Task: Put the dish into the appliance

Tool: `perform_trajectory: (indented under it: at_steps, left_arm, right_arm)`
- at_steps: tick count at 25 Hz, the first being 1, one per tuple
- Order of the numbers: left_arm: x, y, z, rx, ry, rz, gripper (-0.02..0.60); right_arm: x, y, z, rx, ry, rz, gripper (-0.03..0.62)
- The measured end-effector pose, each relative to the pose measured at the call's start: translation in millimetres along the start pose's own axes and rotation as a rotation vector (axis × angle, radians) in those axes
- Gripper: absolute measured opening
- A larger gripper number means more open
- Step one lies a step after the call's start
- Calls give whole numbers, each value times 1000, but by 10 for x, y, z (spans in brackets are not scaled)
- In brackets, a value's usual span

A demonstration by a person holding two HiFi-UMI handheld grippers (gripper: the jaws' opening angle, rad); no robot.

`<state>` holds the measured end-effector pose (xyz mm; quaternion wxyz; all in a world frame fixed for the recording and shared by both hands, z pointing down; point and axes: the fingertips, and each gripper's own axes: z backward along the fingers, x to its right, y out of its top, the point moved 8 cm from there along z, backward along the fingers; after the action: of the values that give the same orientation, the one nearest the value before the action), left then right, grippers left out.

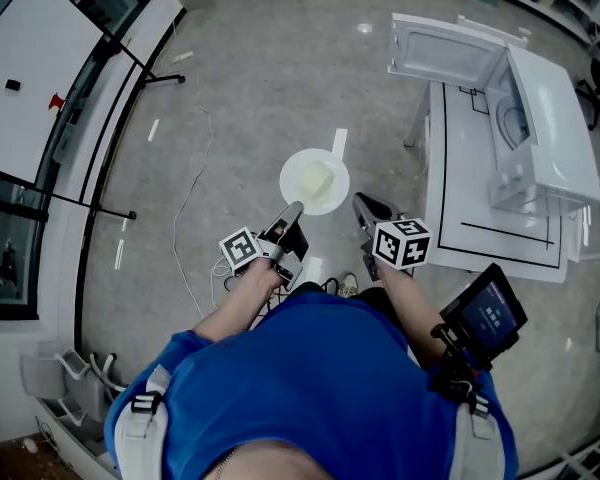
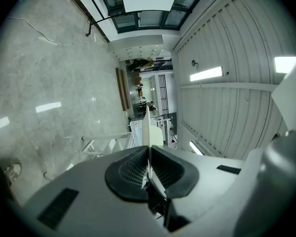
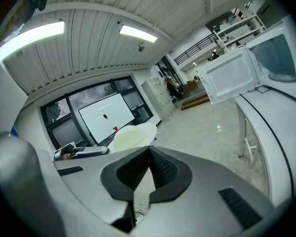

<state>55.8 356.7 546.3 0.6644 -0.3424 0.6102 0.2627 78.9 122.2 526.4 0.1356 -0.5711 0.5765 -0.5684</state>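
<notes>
White plate (image 1: 315,181), clamped by its rim in the left gripper (image 1: 294,211) alone while the right gripper (image 1: 361,202) sits closed on nothing, could tip or slip before reaching the microwave (image 1: 545,138).

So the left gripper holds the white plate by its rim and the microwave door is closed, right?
No, the microwave door stands open, as the head view shows. The left gripper does hold the white plate by its rim.
</notes>
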Motion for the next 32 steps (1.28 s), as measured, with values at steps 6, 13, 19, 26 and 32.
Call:
perform_trajectory:
  at_steps: [6,13,19,26,32]
  left_arm:
    - [-17,81,-311,-29,-9,6,20]
    - [-119,322,-771,-120,-23,21,20]
    - [-159,705,-1320,-256,-43,20,20]
    - [-183,1074,-1904,-410,-74,27,20]
    - [-183,1333,-2229,-524,-101,30,20]
  right_arm:
    - [179,127,-92,6,-19,-8,2]
    - [383,266,-247,27,-101,-30,2]
    - [511,523,-449,95,-217,-69,2]
    - [607,749,-701,170,-344,-112,2]
    - [602,842,-884,234,-436,-148,2]
